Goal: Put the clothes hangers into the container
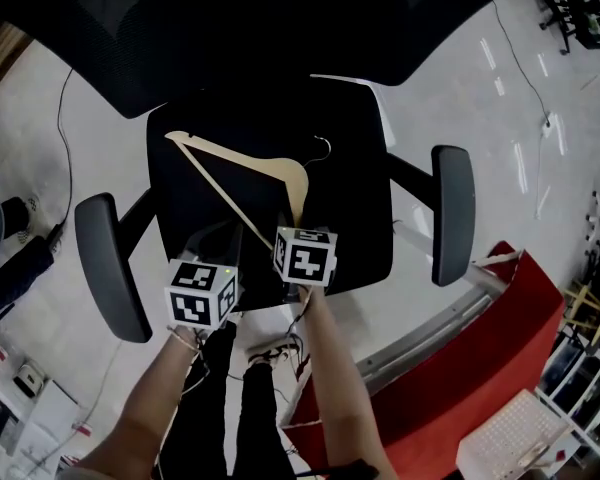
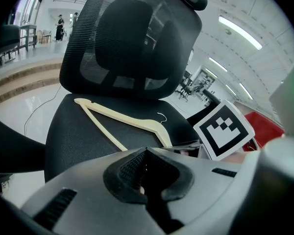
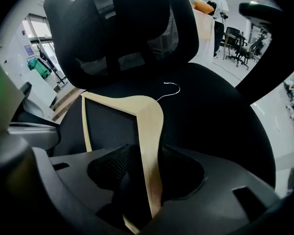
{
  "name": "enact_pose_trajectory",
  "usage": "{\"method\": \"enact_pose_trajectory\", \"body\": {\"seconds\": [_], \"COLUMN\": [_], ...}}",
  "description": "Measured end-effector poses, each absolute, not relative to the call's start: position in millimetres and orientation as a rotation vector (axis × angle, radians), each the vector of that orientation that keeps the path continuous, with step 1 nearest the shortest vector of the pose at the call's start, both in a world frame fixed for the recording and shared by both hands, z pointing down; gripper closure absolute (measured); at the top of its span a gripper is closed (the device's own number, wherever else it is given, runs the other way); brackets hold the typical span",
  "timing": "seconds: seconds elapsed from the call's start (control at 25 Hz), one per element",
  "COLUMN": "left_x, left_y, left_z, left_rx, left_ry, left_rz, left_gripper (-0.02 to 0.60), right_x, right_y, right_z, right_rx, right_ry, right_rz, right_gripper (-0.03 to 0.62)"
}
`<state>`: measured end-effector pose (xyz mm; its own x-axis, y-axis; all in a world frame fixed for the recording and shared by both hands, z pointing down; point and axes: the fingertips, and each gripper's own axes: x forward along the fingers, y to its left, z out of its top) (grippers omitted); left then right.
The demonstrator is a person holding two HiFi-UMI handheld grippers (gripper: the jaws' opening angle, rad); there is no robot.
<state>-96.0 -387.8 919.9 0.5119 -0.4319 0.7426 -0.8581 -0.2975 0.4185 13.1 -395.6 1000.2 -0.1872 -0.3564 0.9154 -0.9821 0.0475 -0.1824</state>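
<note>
- Trouble, if it comes, starts with where the pale wooden clothes hanger (image 1: pixel 242 164) lies: flat on the black padded seat of the office chair (image 1: pixel 355 148), its thin wire hook (image 1: pixel 323 148) toward the black mesh backrest (image 3: pixel 122 28) and one arm reaching the seat's front edge
- That arm runs between the jaws of the right gripper (image 3: pixel 149 180), which stand wide apart with a gap on either side, so nothing grips the wood
- Lift now and the hanger simply stays put; close this far out on the arm and I'd expect the long end to swing down and twist in the pads
- The hook could catch the backrest mesh on the way up
- The left gripper (image 2: pixel 146 173) sits just beside, jaws pressed together on nothing I can see, so it offers no second hold
- No container shows from where I look, so the carry may be long and a loose pinch could drop the hanger
</note>
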Motion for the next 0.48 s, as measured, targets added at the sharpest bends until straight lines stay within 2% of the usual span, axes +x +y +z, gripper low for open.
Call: {"method": "enact_pose_trajectory", "body": {"seconds": [0.48], "left_x": [-103.2], "left_y": [-388.3], "left_z": [929.3], "left_rx": [1.894], "left_ry": [-1.073], "left_rz": [0.645], "left_gripper": [0.581], "right_x": [17.8], "right_y": [-401.0], "right_z": [1005.9], "right_rx": [1.321], "right_ry": [-1.560], "right_rz": [1.184], "right_gripper": [0.410]}}
